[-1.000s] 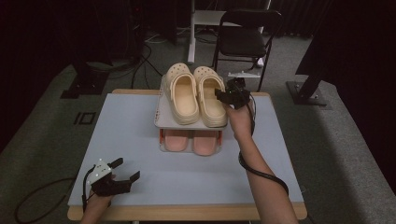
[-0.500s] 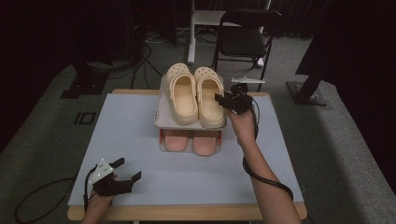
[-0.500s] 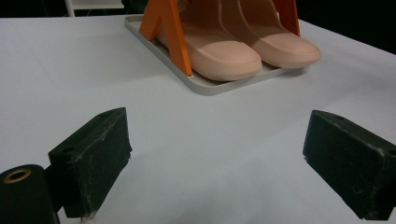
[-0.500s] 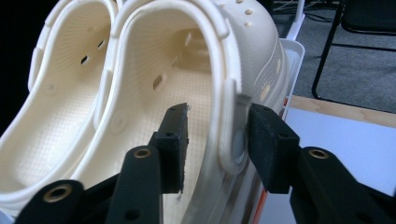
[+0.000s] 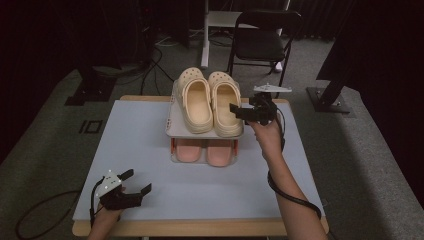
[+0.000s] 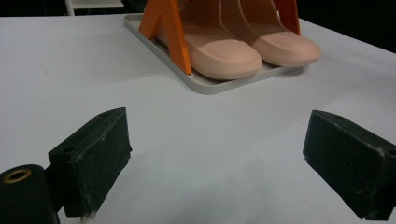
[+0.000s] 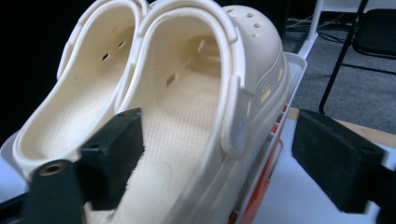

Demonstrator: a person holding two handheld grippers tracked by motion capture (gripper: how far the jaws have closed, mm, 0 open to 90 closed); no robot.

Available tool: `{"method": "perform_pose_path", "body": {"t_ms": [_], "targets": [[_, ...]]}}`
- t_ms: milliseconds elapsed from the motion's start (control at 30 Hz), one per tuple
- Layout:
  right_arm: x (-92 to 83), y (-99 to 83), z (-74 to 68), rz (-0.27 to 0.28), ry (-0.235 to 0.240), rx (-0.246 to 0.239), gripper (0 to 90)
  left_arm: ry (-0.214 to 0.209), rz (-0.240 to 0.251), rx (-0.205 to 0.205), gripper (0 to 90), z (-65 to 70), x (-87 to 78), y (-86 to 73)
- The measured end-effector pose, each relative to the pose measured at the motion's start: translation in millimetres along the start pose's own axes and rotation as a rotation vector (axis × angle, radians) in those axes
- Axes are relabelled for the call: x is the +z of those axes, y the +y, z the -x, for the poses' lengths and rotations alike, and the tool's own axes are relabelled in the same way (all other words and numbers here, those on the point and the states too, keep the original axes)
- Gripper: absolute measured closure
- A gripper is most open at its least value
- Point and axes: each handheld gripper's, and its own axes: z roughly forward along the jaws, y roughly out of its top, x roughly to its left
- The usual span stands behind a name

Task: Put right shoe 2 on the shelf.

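Observation:
Two cream clogs stand side by side on the top shelf (image 5: pixel 171 122) of a small orange-legged rack: the left clog (image 5: pixel 196 105) and the right clog (image 5: pixel 224 107). On the bottom tray (image 6: pixel 205 86) lies a pair of pink slippers (image 5: pixel 205 150). My right gripper (image 5: pixel 234 112) is at the right clog's outer side. Its jaws have just been opening. In the right gripper view, the right gripper (image 7: pixel 219 158) straddles the side wall of the right clog (image 7: pixel 196 93), one jaw over the footbed and one outside, pads not touching. My left gripper (image 5: pixel 140 180) rests open near the front left corner, with nothing between the left gripper's (image 6: pixel 217 154) jaws.
The rack sits at the back middle of a pale blue table top (image 5: pixel 130 145). Behind the table stand a black folding chair (image 5: pixel 265 40) and a white post (image 5: pixel 205 35). Cables and black stand bases lie on the grey floor at the left and right.
My right gripper has shifted slightly toward the near right beside the right clog, and its jaws stand wider apart. The left gripper and both clogs have not moved.

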Motion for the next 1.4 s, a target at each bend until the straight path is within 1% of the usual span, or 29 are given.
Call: {"method": "perform_pose_path", "body": {"t_ms": [33,67,200,400,433,500,567,633,800,867,933,1167,1233,1300,1400], "targets": [[-1.5,-1.1,1.0,0.001,0.001,-0.002,15.9,-0.001,0.000,0.000,7.4,0.1,0.1,-0.1],[-4.0,-2.8,2.1,-0.002,0.012,-0.019,13.7,-0.002,0.000,0.000,7.4,0.3,0.2,-0.2],[-10.2,-6.5,4.3,0.006,0.019,-0.018,13.8,-0.002,0.001,-0.001,7.4,0.7,-0.3,-0.5],[-22.9,-14.9,13.3,0.044,-0.001,-0.012,13.8,-0.004,0.002,0.000,7.4,0.9,-0.7,-0.8],[-25.1,-17.5,16.5,0.052,-0.013,-0.013,13.8,-0.003,0.001,0.000,7.4,1.0,-0.6,-0.7],[-28.7,-21.8,21.9,0.059,-0.020,-0.003,13.8,-0.004,0.003,-0.001,7.4,0.9,-0.3,-0.8],[-31.2,-27.2,27.5,0.057,-0.036,0.001,13.8,-0.004,0.000,0.001,7.4,0.6,-0.1,-0.8],[-32.7,-33.2,33.4,0.053,-0.045,0.009,13.8,-0.005,-0.004,0.003,7.4,0.5,0.4,-0.9],[-34.3,-47.8,46.0,0.040,-0.051,0.021,13.8,-0.006,-0.004,0.003,7.4,0.9,0.9,-0.8],[-34.9,-54.4,50.3,0.035,-0.060,0.017,13.7,-0.007,-0.005,0.005,7.4,0.9,0.9,-0.9],[-35.3,-59.8,53.3,0.032,-0.058,0.018,13.7,-0.006,-0.005,0.004,7.4,1.0,1.1,-1.0],[-36.3,-80.1,57.7,0.024,-0.063,0.005,13.7,-0.005,-0.005,0.006,7.4,0.4,0.7,-1.1],[-36.9,-85.6,58.8,0.030,-0.056,0.004,13.6,-0.008,-0.002,0.002,7.4,0.3,0.3,-1.2],[-37.9,-93.0,60.5,0.039,-0.056,0.000,13.5,-0.005,-0.004,0.008,7.4,0.3,0.2,-1.2],[-39.6,-102.4,63.3,0.048,-0.043,0.008,13.5,-0.005,-0.005,0.004,7.4,0.1,0.2,-1.5]]}}
